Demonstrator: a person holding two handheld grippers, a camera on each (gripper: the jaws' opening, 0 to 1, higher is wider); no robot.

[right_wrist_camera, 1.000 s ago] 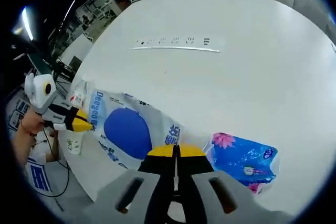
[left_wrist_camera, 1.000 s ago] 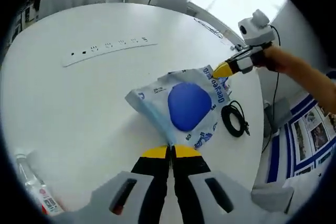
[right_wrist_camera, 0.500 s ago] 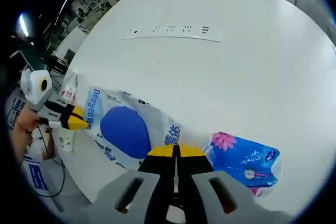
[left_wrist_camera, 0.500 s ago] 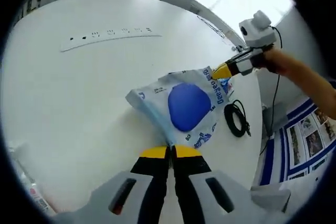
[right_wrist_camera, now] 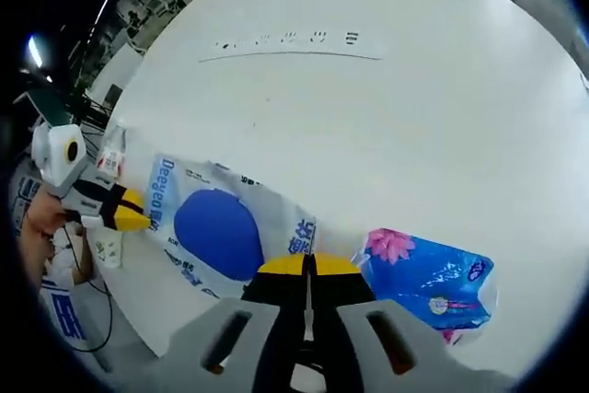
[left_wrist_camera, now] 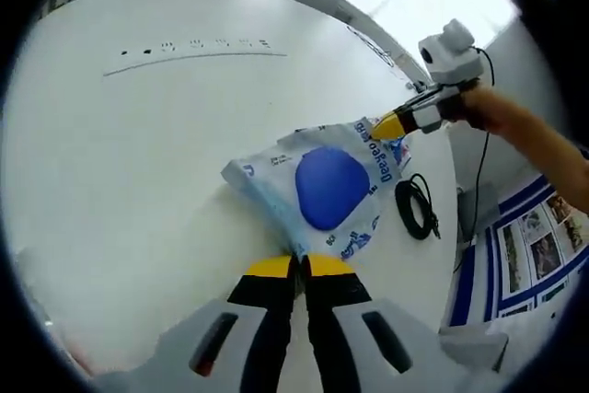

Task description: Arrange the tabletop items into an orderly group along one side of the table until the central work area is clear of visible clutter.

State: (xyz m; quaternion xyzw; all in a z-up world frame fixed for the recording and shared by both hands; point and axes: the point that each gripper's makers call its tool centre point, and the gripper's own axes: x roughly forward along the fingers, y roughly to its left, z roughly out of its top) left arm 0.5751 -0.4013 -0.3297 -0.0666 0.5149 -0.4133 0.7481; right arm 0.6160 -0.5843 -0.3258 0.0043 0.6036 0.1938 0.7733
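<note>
Left gripper [left_wrist_camera: 299, 264]: jaws closed on one corner of a white plastic bag with a blue oval print [left_wrist_camera: 324, 192]. Right gripper [right_wrist_camera: 308, 266]: jaws pinched shut on the opposite corner of the same bag [right_wrist_camera: 217, 235], which is held stretched between the two over the round white table [left_wrist_camera: 138, 144], near its edge. A person's forearm [left_wrist_camera: 529, 140] is seen behind the right gripper in the left gripper view, with a coiled black cable [left_wrist_camera: 415, 211] just beside the bag. A blue tissue pack with a pink flower [right_wrist_camera: 426, 280] is seen beside the bag in the right gripper view. A power-socket strip [right_wrist_camera: 290, 46] is set into the table well apart, with open surface between.
</note>
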